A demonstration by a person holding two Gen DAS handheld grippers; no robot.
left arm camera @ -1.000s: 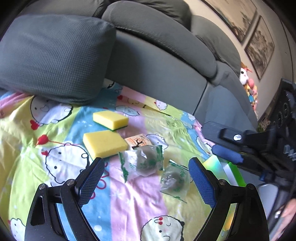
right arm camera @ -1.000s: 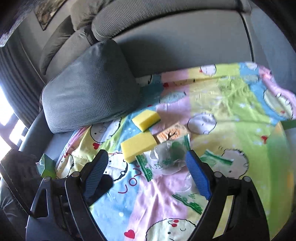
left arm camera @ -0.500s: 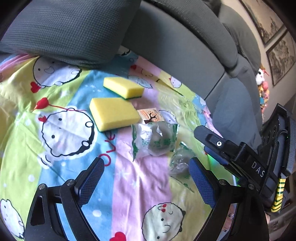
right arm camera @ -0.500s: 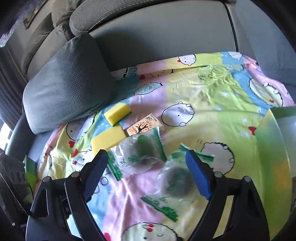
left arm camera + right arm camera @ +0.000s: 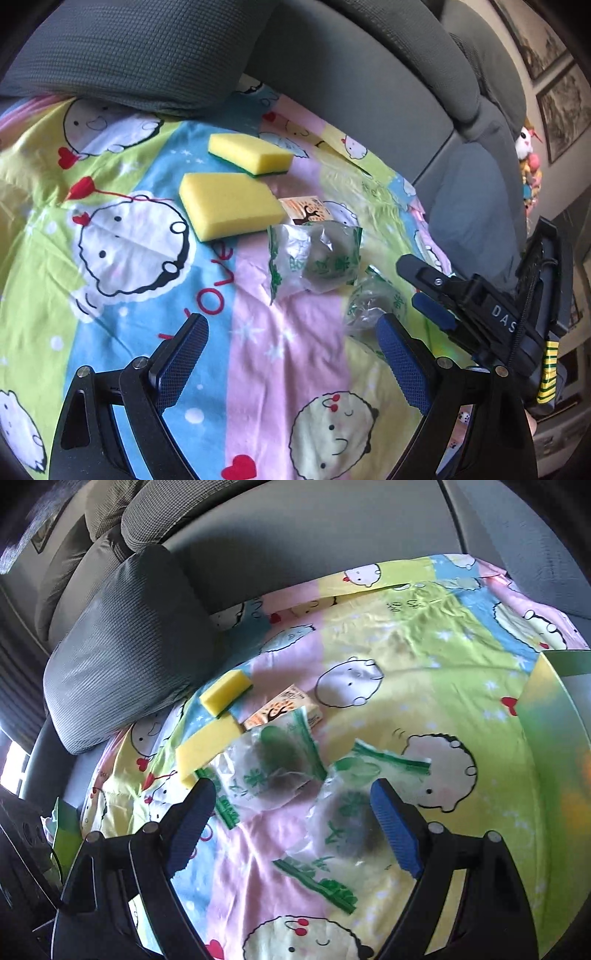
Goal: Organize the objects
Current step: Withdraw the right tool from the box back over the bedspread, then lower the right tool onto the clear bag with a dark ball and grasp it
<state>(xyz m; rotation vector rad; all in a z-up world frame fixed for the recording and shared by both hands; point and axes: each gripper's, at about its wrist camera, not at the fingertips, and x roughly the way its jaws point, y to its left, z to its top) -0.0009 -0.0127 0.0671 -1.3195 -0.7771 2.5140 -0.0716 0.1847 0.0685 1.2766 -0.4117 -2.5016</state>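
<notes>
Two yellow sponges lie on a cartoon-print sheet: a far sponge [image 5: 249, 153] [image 5: 225, 691] and a near sponge [image 5: 229, 205] [image 5: 205, 747]. A small orange packet [image 5: 304, 214] [image 5: 282, 710] sits beside them. Two clear bags with green print hold dark round things: the left bag [image 5: 317, 256] [image 5: 267, 771] and the right bag [image 5: 373, 302] [image 5: 351, 812]. My left gripper [image 5: 293, 363] hangs open above the sheet, short of the bags. My right gripper [image 5: 295, 827] [image 5: 424, 299] is open, low over the right bag, which lies between its fingers.
A grey cushion [image 5: 125, 51] [image 5: 125, 650] leans on the sofa back [image 5: 351, 92] behind the sponges. A green box edge [image 5: 554, 716] shows at the right in the right wrist view, another green box [image 5: 64, 834] at the left. Soft toys [image 5: 528, 158] sit by the far armrest.
Both grippers have come down and forward toward the sheet. The right gripper has closed in on the right bag, which now lies between its open fingers. The objects have not moved.
</notes>
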